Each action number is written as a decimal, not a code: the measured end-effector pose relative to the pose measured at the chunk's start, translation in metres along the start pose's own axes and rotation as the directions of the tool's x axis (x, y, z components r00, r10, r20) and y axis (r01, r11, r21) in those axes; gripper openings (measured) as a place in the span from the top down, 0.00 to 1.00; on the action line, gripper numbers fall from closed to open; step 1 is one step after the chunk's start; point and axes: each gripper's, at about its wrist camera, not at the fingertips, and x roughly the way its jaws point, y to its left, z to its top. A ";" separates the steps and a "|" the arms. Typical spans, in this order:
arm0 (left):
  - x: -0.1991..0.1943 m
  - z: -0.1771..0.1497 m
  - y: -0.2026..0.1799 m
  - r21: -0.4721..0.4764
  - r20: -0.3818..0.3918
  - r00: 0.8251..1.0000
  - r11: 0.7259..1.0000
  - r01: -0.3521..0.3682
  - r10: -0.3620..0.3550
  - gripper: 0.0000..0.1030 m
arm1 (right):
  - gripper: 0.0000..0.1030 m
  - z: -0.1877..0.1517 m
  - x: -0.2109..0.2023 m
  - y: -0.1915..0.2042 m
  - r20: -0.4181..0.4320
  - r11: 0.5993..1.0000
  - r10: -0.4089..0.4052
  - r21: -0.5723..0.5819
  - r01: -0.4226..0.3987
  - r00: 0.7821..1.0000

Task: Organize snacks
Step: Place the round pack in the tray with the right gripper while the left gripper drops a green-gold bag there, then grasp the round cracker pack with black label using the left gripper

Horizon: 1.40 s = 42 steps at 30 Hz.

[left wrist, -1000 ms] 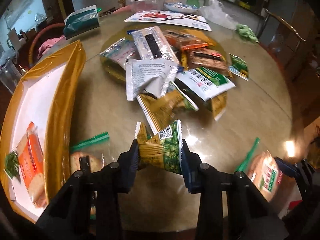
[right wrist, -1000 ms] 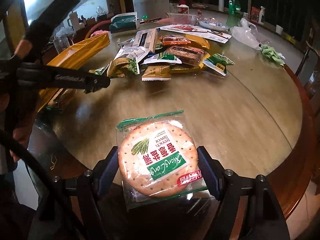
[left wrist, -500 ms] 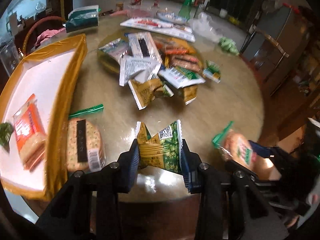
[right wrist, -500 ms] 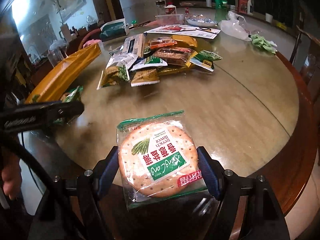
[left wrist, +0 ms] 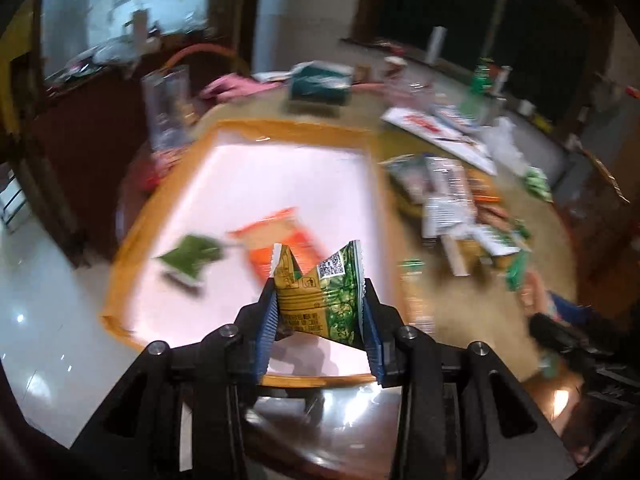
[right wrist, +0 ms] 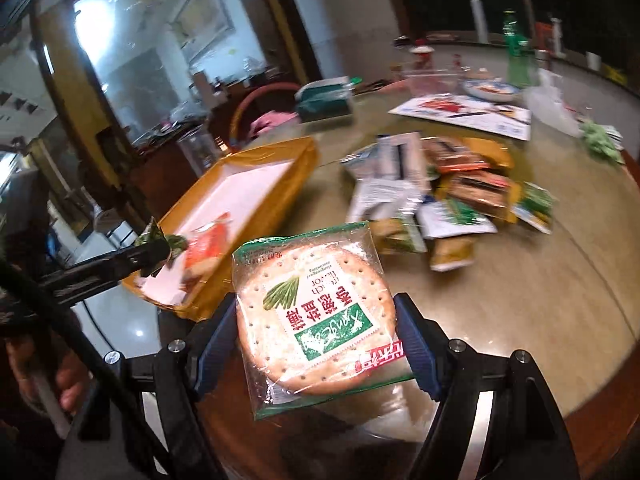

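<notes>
My left gripper (left wrist: 320, 312) is shut on a small green and gold snack packet (left wrist: 320, 292), held above the near end of the gold-rimmed tray (left wrist: 296, 128). On the tray's white floor lie an orange cracker pack (left wrist: 276, 240) and a small green packet (left wrist: 190, 256). My right gripper (right wrist: 316, 328) is shut on a round cracker in a clear wrapper with a green label (right wrist: 312, 312), held above the table's near edge, right of the tray (right wrist: 276, 152). The left gripper (right wrist: 156, 250) shows there at the tray's near corner. A pile of snack packets (right wrist: 448, 192) lies mid-table.
The round glass-topped table (right wrist: 540, 300) carries a teal tissue box (right wrist: 326, 98), a flyer (right wrist: 464, 110), a plate, a green bottle (right wrist: 516, 56) and a plastic bag at the back. A red chair (right wrist: 260, 100) stands behind the tray. Another cracker pack (left wrist: 416, 292) lies right of the tray.
My left gripper swung left with its packet, from over the table to above the tray. My right gripper rose and turned left with the cracker, bringing the tray into its view.
</notes>
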 end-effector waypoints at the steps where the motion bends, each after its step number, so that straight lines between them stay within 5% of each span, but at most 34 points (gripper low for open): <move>1: 0.004 -0.001 0.011 -0.010 -0.013 1.000 1.000 -0.014 0.014 0.61 | 0.26 0.006 0.008 0.007 -0.012 1.000 0.008 -0.010 -0.008 1.000; 5: 0.020 -0.002 0.039 -0.005 -0.065 0.994 0.997 -0.083 0.083 0.61 | 0.26 0.032 0.029 0.032 -0.021 0.997 0.054 -0.046 -0.055 0.998; 13: 0.051 -0.005 0.038 0.115 -0.164 0.984 0.992 -0.052 0.071 0.59 | 0.26 0.075 0.089 0.076 -0.037 0.986 0.097 -0.131 -0.102 0.995; 20: 0.053 0.001 0.050 0.097 -0.169 0.985 0.995 -0.024 0.040 0.56 | 0.26 0.077 0.141 0.085 -0.092 0.983 -0.043 -0.180 0.026 0.995; 25: 0.054 0.008 0.050 0.093 -0.169 0.984 0.995 -0.046 0.062 0.36 | 0.25 0.077 0.136 0.090 -0.083 0.972 -0.082 -0.226 0.062 0.993; 29: 0.041 0.006 0.046 0.086 -0.107 0.991 0.993 -0.077 0.086 0.22 | 0.25 0.080 0.122 0.076 -0.094 0.989 0.015 -0.144 -0.029 0.995; 35: 0.026 0.001 0.043 0.028 -0.041 0.993 0.993 -0.114 0.115 0.11 | 0.20 0.072 0.083 0.047 -0.029 0.990 0.140 -0.022 -0.141 0.990; 39: 0.022 0.000 0.042 -0.005 -0.063 0.991 0.993 -0.115 0.115 0.11 | 0.20 0.073 0.067 0.039 -0.036 0.982 0.189 0.010 -0.189 0.981; 42: 0.000 0.000 0.037 -0.049 0.004 0.996 0.994 -0.092 0.093 0.11 | 0.20 0.054 0.035 0.018 0.032 0.990 0.141 -0.002 -0.141 0.990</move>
